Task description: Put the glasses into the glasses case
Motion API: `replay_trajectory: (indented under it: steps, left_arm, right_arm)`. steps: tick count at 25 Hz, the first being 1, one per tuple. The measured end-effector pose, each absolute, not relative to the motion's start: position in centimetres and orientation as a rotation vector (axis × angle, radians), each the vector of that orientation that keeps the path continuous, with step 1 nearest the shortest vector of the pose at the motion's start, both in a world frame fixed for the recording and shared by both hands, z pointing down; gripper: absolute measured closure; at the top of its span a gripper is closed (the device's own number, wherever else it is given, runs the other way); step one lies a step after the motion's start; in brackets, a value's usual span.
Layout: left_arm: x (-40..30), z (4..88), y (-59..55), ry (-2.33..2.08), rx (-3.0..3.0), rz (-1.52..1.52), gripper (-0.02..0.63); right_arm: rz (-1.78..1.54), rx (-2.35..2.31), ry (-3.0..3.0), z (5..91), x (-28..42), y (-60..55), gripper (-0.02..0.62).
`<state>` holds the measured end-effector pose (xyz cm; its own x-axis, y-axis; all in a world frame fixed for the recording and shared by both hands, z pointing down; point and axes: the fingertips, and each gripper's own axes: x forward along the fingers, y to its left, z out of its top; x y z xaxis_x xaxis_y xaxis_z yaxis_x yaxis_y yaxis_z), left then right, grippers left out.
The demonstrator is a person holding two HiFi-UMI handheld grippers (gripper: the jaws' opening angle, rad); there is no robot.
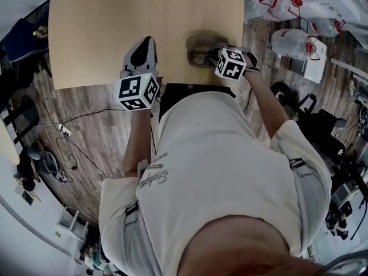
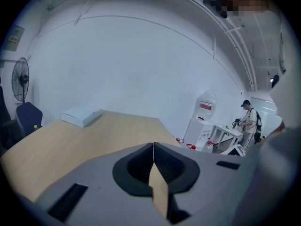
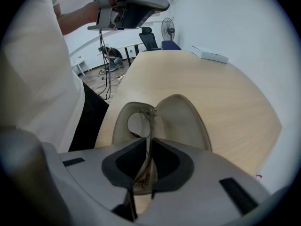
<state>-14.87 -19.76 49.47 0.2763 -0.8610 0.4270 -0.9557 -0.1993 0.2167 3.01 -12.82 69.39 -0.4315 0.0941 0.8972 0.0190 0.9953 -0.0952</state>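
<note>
mostly the head view conceals the grasp: the marker cube on the right gripper (image 3: 149,144) sits over its own jaws there, so only a dark bit of the glasses (image 3: 150,119) frame shows beside it, and the person's torso covers the near edge of the table (image 1: 115,22). the glasses case (image 3: 186,124) is partly masked from above too, its near end lying under the frame and the cube. from the right gripper view the lower part of the glasses disappears behind the gripper body, one lens alone can be made out, and the near end of the case is cut off in the same way. that view does show the jaws plainly: they are clamped together on a thin part of the frame, edge-on, and the glasses hang over the open case, which lies lid-back near the table edge in front of the person; whether the frame touches the lining cannot be told. the left gripper (image 2: 153,147) is clenched with nothing in it, its jaws meeting in a straight seam with just a sliver of tabletop seen below them, and it is held above the table well to the left of the case. a white box (image 2: 81,116) lies at the far end of the table.
</note>
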Motion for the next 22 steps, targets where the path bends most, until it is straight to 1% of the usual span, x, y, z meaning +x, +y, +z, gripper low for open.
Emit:
replay_trajectory:
  steps: [1,5,17,21,22]
  left_arm:
    - [-14.9,49.4,-19.8,-1.632,2.121,0.295,0.591]
    - [-15.2,49.6,-20.2,-1.618,2.126,0.31,0.591]
    - [-15.1,48.5,-20.9,-1.546,2.203,0.319,0.591]
    - [-14.7,47.7,-21.2,-1.514,2.236,0.298,0.591]
    - [-14.5,47.5,-21.3,-1.505,2.246,0.294,0.591]
  right_arm:
    - [0.071,-0.082,-2.009,69.5,3.0,-12.8,0.552]
    - [0.061,-0.071,-2.011,69.4,2.8,-13.2,0.537]
    - [0.069,0.172,-2.069,66.2,2.6,-16.0,0.541]
    - [0.202,0.338,-2.169,63.5,2.4,-16.5,0.549]
    - [0.251,0.397,-2.207,62.8,2.4,-16.8,0.563]
